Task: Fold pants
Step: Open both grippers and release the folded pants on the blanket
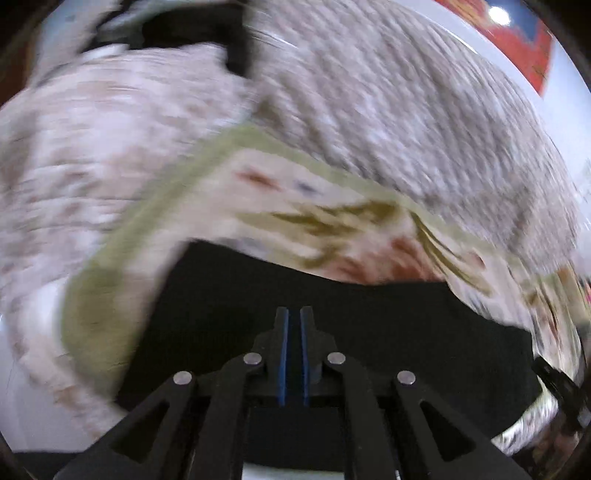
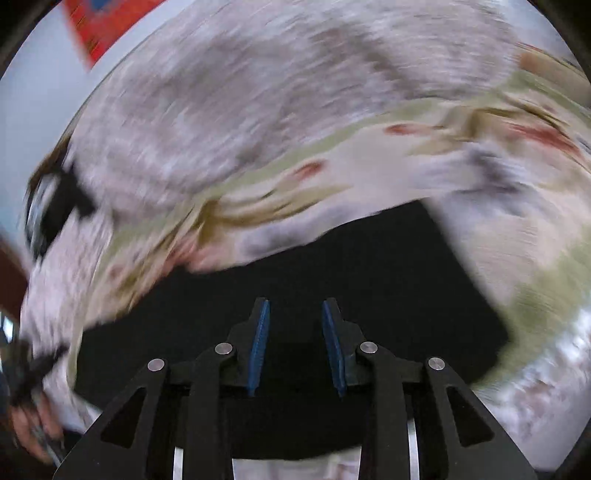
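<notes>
**Black pants under both grippers, both views motion-blurred**

Left wrist view: left gripper point(image 1: 294, 314) has its blue pads nearly together – only a thin slit between them, nothing visibly pinched there. The black pants point(image 1: 369, 332) lie directly beneath and ahead of the tips, a dark flat slab filling the lower middle of the frame; its far edge runs just beyond the fingertips. Whether the tips touch the fabric cannot be told.

Right wrist view: right gripper point(image 2: 295, 314) has its pads clearly apart, gap empty, no cloth between them. The pants point(image 2: 406, 288) sit below and in front of the fingers, extending further to the right side of the frame, where a straight edge ends at a corner. Contact between tips and cloth – cannot tell.

The pants rest on a patterned bedspread point(image 1: 332, 221) with an olive-green border band and reddish and olive motifs, over a mottled grey-beige cover point(image 1: 406, 110). All of this is heavily smeared.

At the lower left of the right wrist view, a person's hand point(image 2: 33, 428) holds the other gripper's handle. A red object point(image 2: 107, 26) shows at the top edge, too blurred to identify.
</notes>
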`<state>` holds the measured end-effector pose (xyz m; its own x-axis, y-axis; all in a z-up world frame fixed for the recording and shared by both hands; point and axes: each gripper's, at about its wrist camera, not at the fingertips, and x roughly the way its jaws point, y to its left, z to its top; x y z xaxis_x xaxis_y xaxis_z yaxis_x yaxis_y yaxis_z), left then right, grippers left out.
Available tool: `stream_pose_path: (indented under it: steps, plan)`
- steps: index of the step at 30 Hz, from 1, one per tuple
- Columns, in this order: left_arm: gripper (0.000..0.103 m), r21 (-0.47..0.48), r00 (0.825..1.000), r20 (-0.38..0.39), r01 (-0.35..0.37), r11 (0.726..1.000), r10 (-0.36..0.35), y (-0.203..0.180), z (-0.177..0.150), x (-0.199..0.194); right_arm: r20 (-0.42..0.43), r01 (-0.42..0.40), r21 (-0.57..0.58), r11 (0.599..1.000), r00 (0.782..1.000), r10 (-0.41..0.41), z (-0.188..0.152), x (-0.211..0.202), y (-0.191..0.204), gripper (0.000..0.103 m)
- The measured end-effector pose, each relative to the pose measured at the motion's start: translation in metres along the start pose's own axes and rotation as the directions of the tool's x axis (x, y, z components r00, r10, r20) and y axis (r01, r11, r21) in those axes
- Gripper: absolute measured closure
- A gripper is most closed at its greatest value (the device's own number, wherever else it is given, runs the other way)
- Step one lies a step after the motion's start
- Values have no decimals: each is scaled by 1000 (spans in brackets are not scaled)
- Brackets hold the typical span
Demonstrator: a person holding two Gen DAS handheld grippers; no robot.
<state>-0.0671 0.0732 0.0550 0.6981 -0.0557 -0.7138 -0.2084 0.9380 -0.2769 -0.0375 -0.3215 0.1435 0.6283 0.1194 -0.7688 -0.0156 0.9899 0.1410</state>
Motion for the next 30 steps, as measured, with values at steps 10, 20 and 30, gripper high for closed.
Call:
stream_pose_path:
  steps: [10,20,30]
  plan:
    - [95,48,995,-73,-68,997,72,-2,-3,60,-104,31,-238,971,993,-57,21,84,46,73]
    - [84,77,991,22,-130,989,128,-3,-4,47,-40,97,-109,989,994,-101,26,77,20,73]
    - [68,61,976,59,-213,975,209,5,1,42,-7,210,-126,970,977,-212,25,74,19,73]
